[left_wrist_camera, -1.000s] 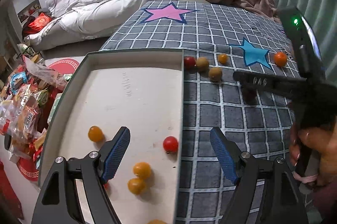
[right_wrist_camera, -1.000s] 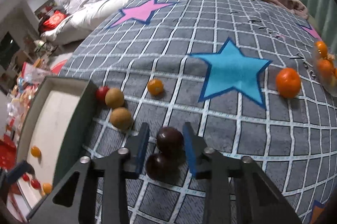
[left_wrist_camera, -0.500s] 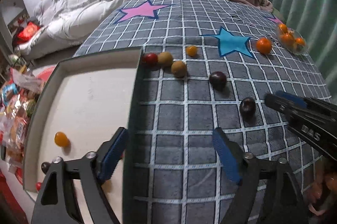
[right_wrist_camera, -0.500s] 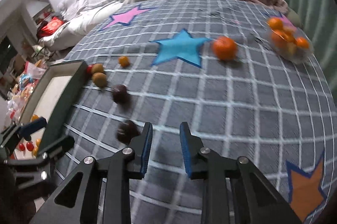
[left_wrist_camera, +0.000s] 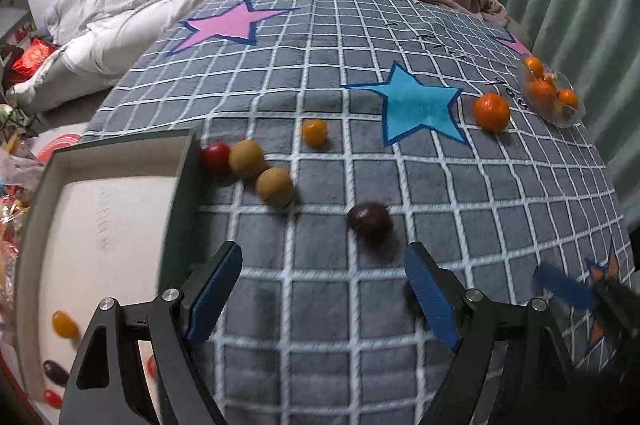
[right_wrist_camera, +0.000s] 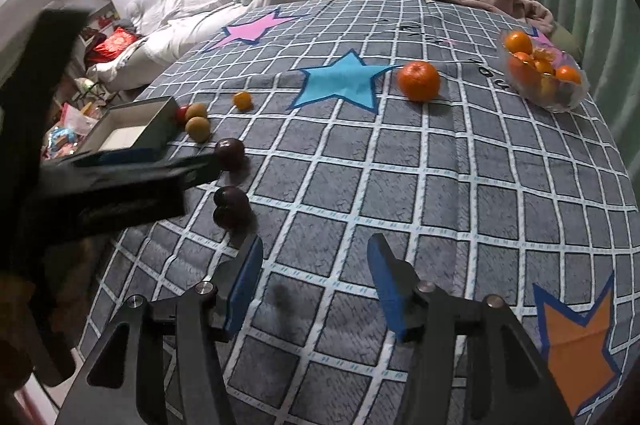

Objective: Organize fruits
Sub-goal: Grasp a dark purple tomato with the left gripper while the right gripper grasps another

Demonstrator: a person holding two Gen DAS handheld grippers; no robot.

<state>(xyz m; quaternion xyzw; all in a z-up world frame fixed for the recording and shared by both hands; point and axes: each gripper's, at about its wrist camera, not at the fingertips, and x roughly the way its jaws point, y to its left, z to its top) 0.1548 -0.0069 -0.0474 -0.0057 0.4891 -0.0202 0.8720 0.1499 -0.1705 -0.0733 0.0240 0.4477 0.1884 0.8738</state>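
Your right claw (right_wrist_camera: 314, 285) has let go of the dark plums (right_wrist_camera: 229, 205) and is now hanging wide apart, holding nothing; they are sitting ahead to its left. Your left claw (left_wrist_camera: 322, 289) is also gaping, with one plum (left_wrist_camera: 369, 219) lying just ahead, and the box (left_wrist_camera: 180, 193) on its left.

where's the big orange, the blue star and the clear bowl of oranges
big orange (right_wrist_camera: 419, 81), right wrist view, middle of its skin
blue star (right_wrist_camera: 343, 81), right wrist view, centre of the star
clear bowl (right_wrist_camera: 568, 97), right wrist view, near wall

Fuzzy cloth cover (right_wrist_camera: 400, 185); glossy plums (right_wrist_camera: 230, 153); clear plastic bowl (right_wrist_camera: 560, 101).
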